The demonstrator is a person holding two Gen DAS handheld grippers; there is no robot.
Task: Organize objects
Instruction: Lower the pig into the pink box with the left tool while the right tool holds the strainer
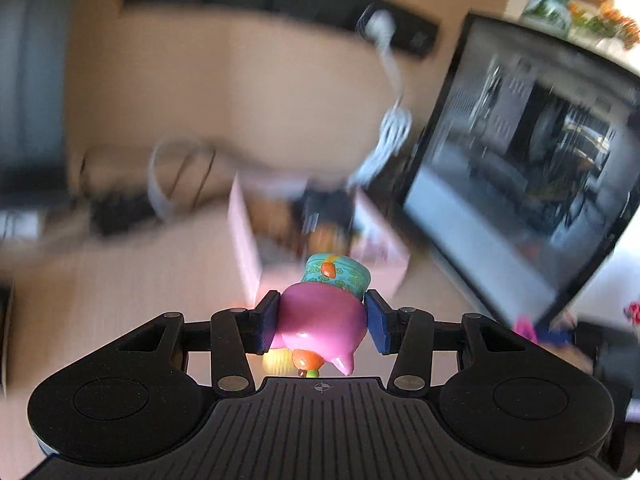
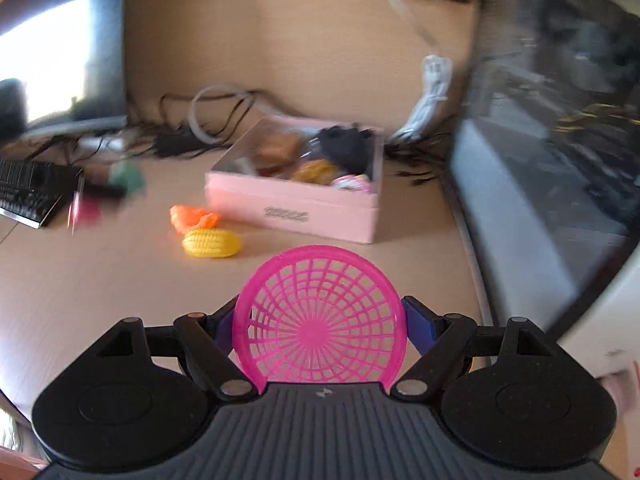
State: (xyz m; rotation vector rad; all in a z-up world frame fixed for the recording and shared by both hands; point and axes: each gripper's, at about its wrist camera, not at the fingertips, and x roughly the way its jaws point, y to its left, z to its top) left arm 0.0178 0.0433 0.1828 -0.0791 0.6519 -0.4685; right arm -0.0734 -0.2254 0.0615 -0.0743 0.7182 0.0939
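Note:
My left gripper (image 1: 322, 322) is shut on a pink toy figure (image 1: 320, 324) with a teal patterned cap and orange details, held above the desk. Beyond it, blurred, stands the pink box (image 1: 248, 256). My right gripper (image 2: 318, 328) is shut on a round pink plastic mesh basket (image 2: 318, 320), its blue pads pressing the rim on both sides. Ahead in the right wrist view sits the pink box (image 2: 296, 210), holding several toys. A yellow toy corn (image 2: 211, 243) and an orange toy (image 2: 194, 218) lie on the desk to the box's left.
A dark monitor (image 1: 520, 160) stands at the right, close to the box; it also fills the right of the right wrist view as monitor (image 2: 560, 140). A keyboard (image 2: 32, 196), tangled cables (image 2: 180, 140) and a white cable (image 2: 428, 100) lie along the back. A green and pink blurred object (image 2: 108, 192) lies left.

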